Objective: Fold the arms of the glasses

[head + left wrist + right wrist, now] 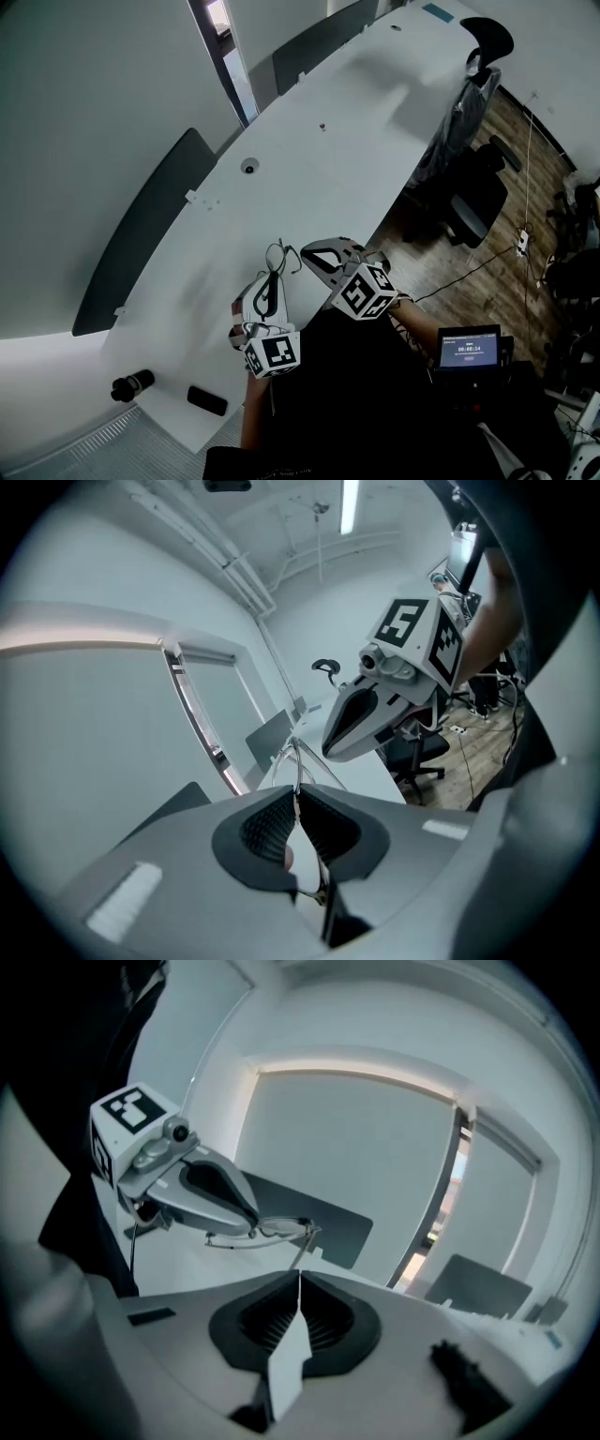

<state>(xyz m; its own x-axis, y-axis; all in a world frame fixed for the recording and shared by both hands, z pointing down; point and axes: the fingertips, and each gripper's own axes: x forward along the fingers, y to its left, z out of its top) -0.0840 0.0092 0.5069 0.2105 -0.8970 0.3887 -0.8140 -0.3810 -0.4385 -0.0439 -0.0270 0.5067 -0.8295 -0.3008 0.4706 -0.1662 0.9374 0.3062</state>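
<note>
Left gripper (297, 794) pinches glasses (274, 1231) frame, lower centre. Right gripper (299, 1281) clamped on arm (307, 1252). Fold underway; next, swing arm inward gently.

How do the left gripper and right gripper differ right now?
The left gripper is shut on the glasses; the right gripper has its jaws together, with a glasses arm at its tips. The left gripper points away from the person; the right gripper angles across toward it. Both carry marker cubes.

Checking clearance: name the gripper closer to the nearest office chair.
Right. The right gripper is on the office chair side of the glasses; the left gripper, shut on them, sits on the far side.
</note>
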